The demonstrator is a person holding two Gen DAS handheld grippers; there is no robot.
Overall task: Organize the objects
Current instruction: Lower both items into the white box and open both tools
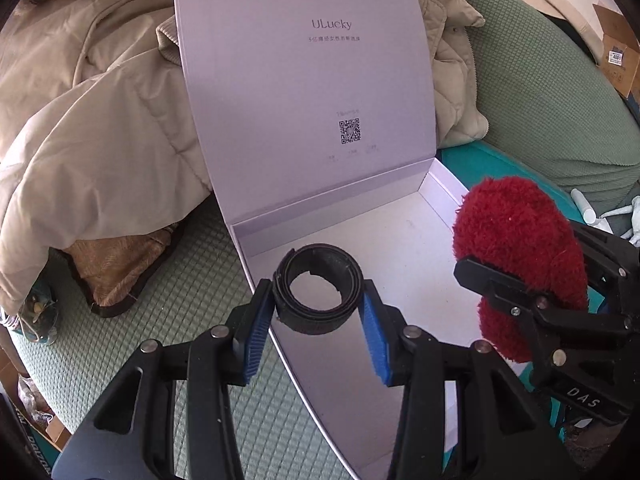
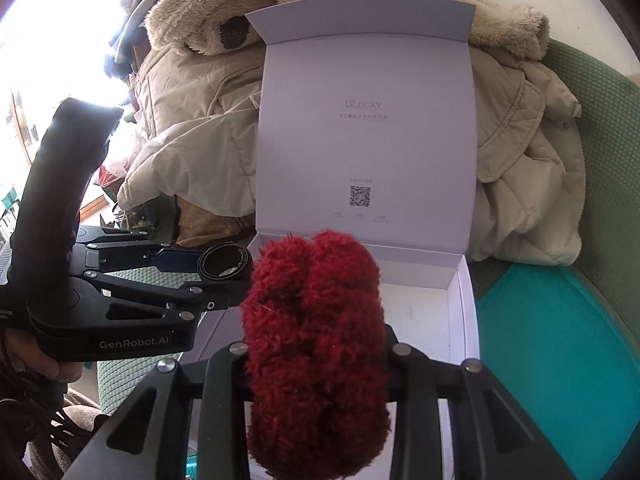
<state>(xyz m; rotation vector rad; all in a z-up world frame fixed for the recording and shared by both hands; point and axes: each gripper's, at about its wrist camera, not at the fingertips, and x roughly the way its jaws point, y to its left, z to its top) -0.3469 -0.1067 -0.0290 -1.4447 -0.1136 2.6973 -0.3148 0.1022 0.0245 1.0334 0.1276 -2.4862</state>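
Observation:
A pale lilac box (image 1: 404, 236) lies open on the green sofa, its lid (image 1: 304, 80) standing upright at the back. My left gripper (image 1: 318, 300) is shut on a coiled black belt (image 1: 320, 308), held over the box's left edge. My right gripper (image 2: 316, 344) is shut on a fluffy red item (image 2: 316, 344), held over the box's near right part. In the right wrist view the box (image 2: 464, 304) and lid (image 2: 368, 132) sit ahead, with the left gripper (image 2: 224, 268) and belt (image 2: 226, 266) at left. In the left wrist view the red item (image 1: 520, 256) shows at right.
Beige padded coats (image 1: 100, 128) pile behind and left of the box. A brown cushion (image 1: 116, 272) lies under them. A teal cushion (image 2: 560, 340) lies right of the box. The green sofa back (image 1: 552, 92) curves at right, with a cardboard box (image 1: 620, 56) beyond.

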